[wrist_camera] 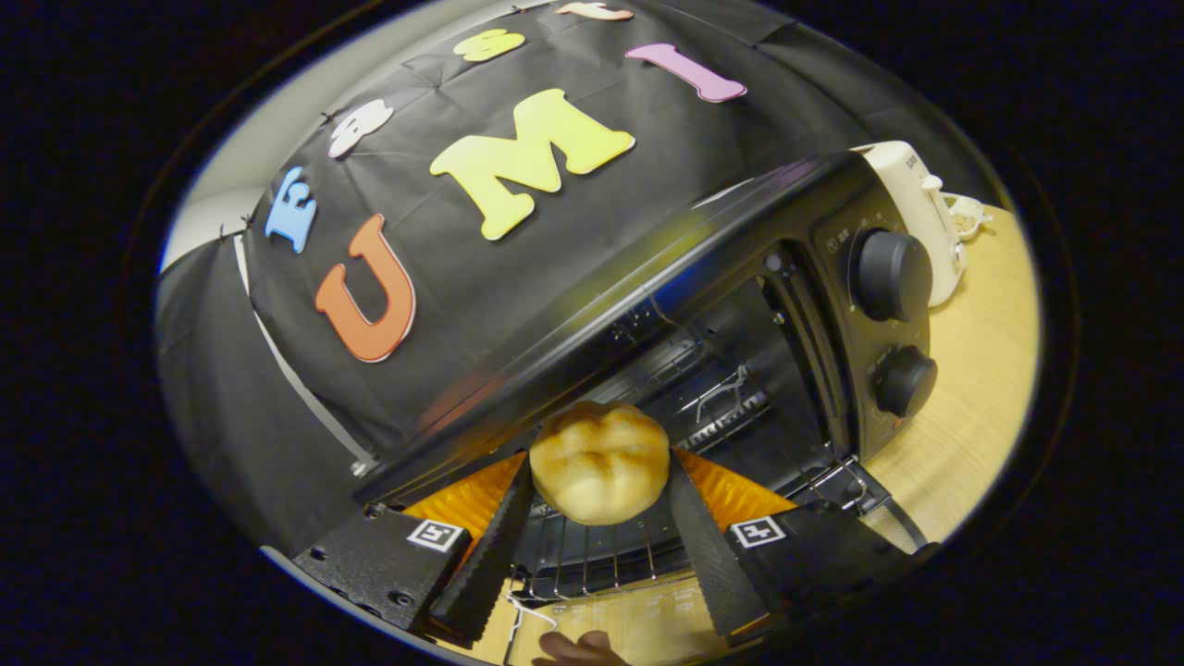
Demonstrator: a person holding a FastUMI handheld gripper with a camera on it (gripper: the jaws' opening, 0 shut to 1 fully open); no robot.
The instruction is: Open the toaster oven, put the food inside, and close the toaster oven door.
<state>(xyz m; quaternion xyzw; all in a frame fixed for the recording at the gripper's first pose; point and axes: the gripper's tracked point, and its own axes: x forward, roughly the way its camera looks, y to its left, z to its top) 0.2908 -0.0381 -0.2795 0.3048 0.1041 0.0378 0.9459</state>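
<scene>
At the mouth of the open toaster oven, my tool is clamped on one bread roll, a finger pressed to each side of it. The roll hangs just above the near end of the wire rack, not yet inside the cavity, and the whole view is tilted.

Risks, left to right. The left finger runs close to the oven's top front edge; I judge a careless push could knock it there and squeeze the roll out of shape. The roll is soft and round, so letting go this early would probably send it rolling off the rack's lip toward the door. The right finger sits near the rack's raised wires and might snag on them.

Count: one roll, one oven, one rack, two knobs, one white kettle on the far right of the bench, one small dish beside it. A fingertip shows near, below the tool.
</scene>
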